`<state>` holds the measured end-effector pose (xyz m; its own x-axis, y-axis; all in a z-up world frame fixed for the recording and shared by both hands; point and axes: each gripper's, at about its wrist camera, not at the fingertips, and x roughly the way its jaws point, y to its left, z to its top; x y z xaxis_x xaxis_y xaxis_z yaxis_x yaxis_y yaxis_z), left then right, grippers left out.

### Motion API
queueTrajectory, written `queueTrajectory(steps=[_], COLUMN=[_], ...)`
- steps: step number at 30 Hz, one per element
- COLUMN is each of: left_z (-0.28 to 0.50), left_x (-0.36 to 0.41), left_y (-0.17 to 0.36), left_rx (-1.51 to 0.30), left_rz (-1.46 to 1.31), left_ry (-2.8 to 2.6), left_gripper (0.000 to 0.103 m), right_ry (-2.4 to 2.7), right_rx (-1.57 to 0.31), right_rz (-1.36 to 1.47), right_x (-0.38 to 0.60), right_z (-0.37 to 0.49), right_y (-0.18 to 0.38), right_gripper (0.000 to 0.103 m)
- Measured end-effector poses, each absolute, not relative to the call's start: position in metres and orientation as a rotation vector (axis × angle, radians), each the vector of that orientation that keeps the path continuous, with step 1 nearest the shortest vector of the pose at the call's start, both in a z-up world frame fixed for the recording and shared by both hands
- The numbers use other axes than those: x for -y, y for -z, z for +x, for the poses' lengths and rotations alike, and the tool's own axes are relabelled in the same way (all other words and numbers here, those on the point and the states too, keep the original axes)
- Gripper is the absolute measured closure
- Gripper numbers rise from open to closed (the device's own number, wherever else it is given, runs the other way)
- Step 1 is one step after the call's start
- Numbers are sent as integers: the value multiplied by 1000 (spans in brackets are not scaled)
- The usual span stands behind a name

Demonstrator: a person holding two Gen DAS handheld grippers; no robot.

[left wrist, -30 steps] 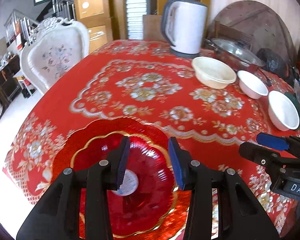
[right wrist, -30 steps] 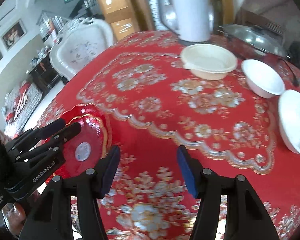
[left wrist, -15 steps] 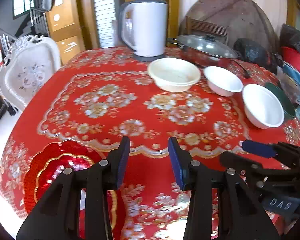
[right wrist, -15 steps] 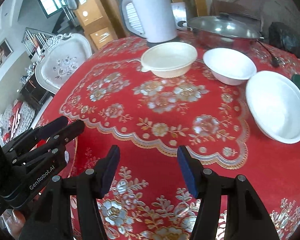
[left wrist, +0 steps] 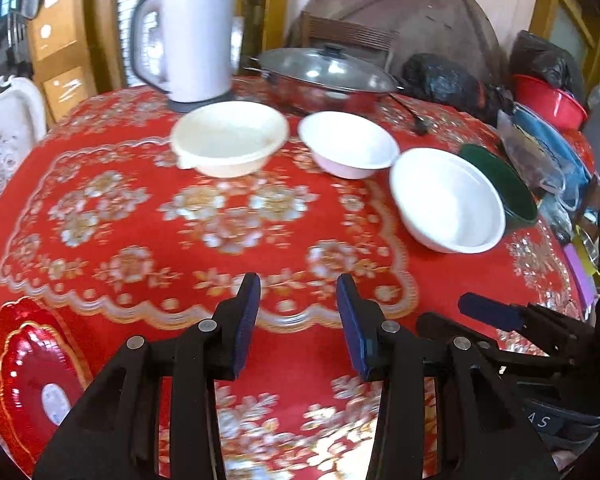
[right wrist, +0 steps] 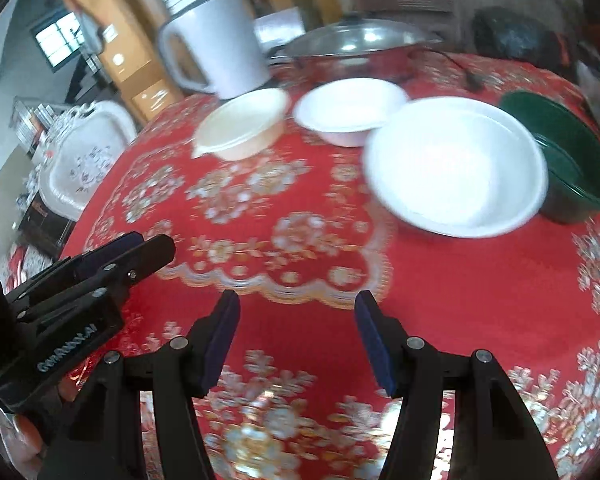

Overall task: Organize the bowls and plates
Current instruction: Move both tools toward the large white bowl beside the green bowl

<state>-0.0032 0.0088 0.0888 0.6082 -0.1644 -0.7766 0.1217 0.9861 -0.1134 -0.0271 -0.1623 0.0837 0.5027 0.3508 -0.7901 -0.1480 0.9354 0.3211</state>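
On the table point(left wrist: 300, 300), four bowls run in a row; the kettle point(left wrist: 192, 36) and lidded pan point(left wrist: 324, 76) stand behind them; a plate point(left wrist: 32, 380) lies front-left.

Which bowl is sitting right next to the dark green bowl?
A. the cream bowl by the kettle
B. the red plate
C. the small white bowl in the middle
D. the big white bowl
D: the big white bowl sits right against the dark green bowl, while the cream bowl and the small white bowl lie further along the row.
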Motion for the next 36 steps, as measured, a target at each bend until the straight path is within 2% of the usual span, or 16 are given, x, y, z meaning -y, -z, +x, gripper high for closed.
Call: queueTrajectory(steps=[12,20,36], left_z=[25,67,116], left_x=[48,65,91], left_y=[-93,-71,-52], left_rx=[-912,-1020,-1090], left_rz=[-19,-77,-132], left_ry=[232,244,284], left_gripper=[64,64,64], right_ry=[-150,-71,-80], right_rx=[-976,-947,-939], right_rz=[339,442,511], right_x=[252,297,307], right_z=[-34,-20,26], right_y=[-79,-76,-72], right_gripper=[43,42,42])
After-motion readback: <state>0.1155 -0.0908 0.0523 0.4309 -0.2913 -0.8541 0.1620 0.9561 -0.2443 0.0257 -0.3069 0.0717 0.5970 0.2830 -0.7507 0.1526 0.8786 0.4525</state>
